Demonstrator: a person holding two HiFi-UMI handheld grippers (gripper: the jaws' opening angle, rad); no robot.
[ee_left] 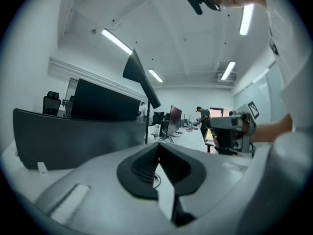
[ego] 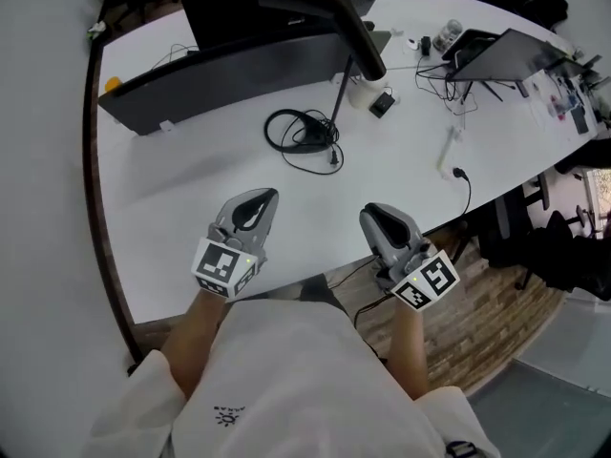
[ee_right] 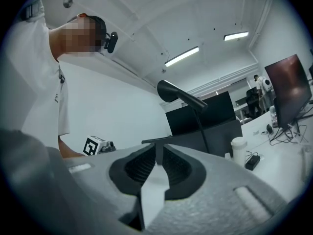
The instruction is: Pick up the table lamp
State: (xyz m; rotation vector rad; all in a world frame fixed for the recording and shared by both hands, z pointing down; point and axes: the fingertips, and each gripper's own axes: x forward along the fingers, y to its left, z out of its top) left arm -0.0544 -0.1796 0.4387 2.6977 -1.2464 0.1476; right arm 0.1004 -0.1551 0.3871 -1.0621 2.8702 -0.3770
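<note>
Both grippers sit low in the head view, over the near edge of the white surface. The left gripper has its jaws pressed right together, nothing between them. In the left gripper view the left gripper's dark ribbed pads meet in one line, clamped on nothing. Same story on the right: the right gripper is fully closed and empty, and the right gripper view confirms it for the right gripper, pads tip to tip.

Writing? Each cube carries black-and-white square markers. A small print on the person's white shirt is too small to read.

The table lamp stands well apart from both grippers, up in the top centre of the head view. Its black head looms large and its thin stem drops to a coiled black cable. From the left gripper the table lamp is dead ahead; from the right gripper the table lamp is just right of centre. A white cup stands just beside the stem. A dark monitor is behind the lamp, and a laptop sits at upper right.
</note>
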